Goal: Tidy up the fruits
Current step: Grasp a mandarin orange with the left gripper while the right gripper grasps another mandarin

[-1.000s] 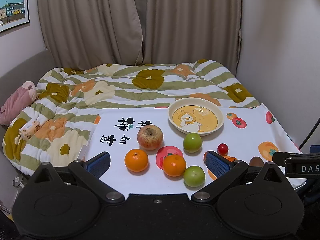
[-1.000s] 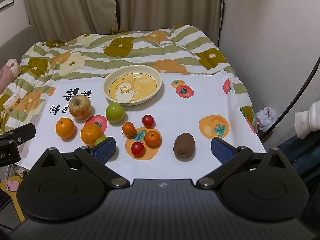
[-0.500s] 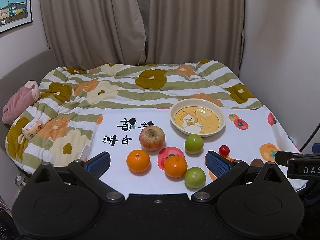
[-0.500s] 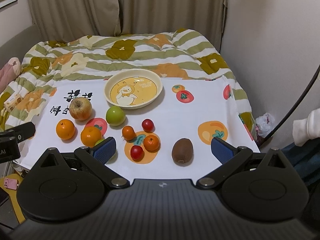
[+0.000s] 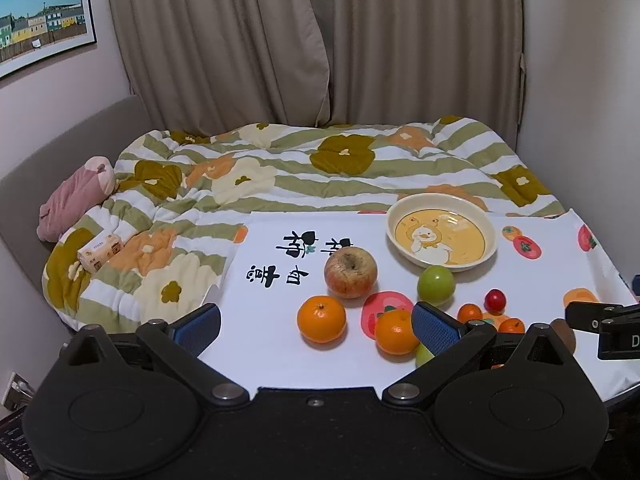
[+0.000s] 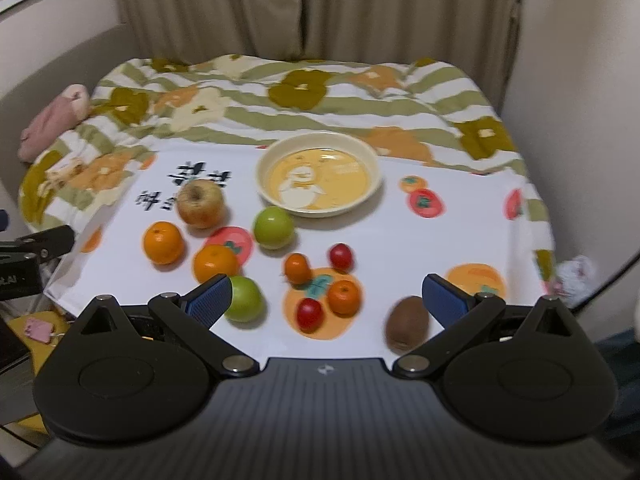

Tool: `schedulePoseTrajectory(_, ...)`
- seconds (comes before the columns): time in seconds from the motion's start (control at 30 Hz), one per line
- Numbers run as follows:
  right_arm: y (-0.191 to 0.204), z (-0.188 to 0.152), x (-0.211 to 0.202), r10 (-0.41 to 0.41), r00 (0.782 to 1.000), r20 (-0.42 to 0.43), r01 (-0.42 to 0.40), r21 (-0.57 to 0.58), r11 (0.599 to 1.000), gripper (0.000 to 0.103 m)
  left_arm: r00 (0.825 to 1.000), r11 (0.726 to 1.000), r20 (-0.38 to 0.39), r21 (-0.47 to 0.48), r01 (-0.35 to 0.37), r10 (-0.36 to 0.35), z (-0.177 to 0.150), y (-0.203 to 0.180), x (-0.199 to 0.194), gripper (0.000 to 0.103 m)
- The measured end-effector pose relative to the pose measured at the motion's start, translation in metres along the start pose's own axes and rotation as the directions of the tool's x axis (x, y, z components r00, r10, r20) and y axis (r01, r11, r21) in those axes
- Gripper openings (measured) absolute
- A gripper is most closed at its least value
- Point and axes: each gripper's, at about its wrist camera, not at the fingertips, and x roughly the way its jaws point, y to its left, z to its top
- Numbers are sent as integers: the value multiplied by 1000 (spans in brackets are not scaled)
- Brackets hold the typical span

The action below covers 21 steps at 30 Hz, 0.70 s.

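A cream bowl (image 5: 442, 238) (image 6: 318, 178) with a duck picture sits empty at the back of a white printed cloth (image 5: 280, 344) (image 6: 400, 240). In front of it lie an apple (image 5: 351, 273) (image 6: 200, 203), two oranges (image 5: 321, 319) (image 6: 164, 242), two green fruits (image 5: 436, 285) (image 6: 274, 227), small orange and red fruits (image 6: 343, 297), and a brown kiwi (image 6: 407, 323). My left gripper (image 5: 316, 326) is open above the near oranges. My right gripper (image 6: 327, 299) is open over the small fruits, with the kiwi beside its right finger. Both hold nothing.
The cloth lies on a bed with a flowered, striped quilt (image 5: 280, 176). A pink plush (image 5: 76, 196) and a tissue pack (image 5: 100, 250) rest at the left. Curtains and walls close in the back and right. A white plastic bag (image 6: 574, 274) lies off the cloth's right edge.
The left gripper has shifted left and slightly nearer, so the fruits sit further right in its view. The right gripper has moved right and closer to the small fruits; its view is blurred.
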Motion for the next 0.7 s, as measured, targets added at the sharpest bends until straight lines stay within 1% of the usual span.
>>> schedulePoseTrajectory(0.13, 9, 3, 14, 48, 999, -22, -48, 15, 999, 103, 1000, 1000, -16, 10, 17, -17, -4, 11, 12, 103)
schedulePoseTrajectory(0.27, 20, 4, 28, 90, 996, -27, -88, 42, 995, 103, 1000, 997, 4, 73, 17, -17, -7, 22, 26, 103)
schedulePoseTrajectory(0.33, 29, 5, 37, 92, 995, -26, -90, 60, 994, 103, 999, 993, 8, 109, 38, -39, -9, 26, 36, 103)
schedulePoseTrajectory(0.47, 46, 6, 54, 78, 997, -22, -75, 100, 992, 103, 995, 977, 1, 190, 97, -99, -10, 37, 60, 103)
schedulePoseTrajectory(0.57, 60, 6, 69, 46, 999, -21, -44, 102, 994, 103, 989, 956, -6, 254, 146, -149, -11, 44, 79, 103)
schedulePoseTrajectory(0.63, 69, 6, 81, 4, 1000, -26, -1, 95, 995, 103, 981, 942, -25, 277, 190, -190, -12, 49, 94, 103)
schedulePoseTrajectory(0.7, 75, 4, 91, -22, 999, -31, 25, 103, 994, 103, 972, 924, -44, 304, 233, -231, -13, 52, 108, 102)
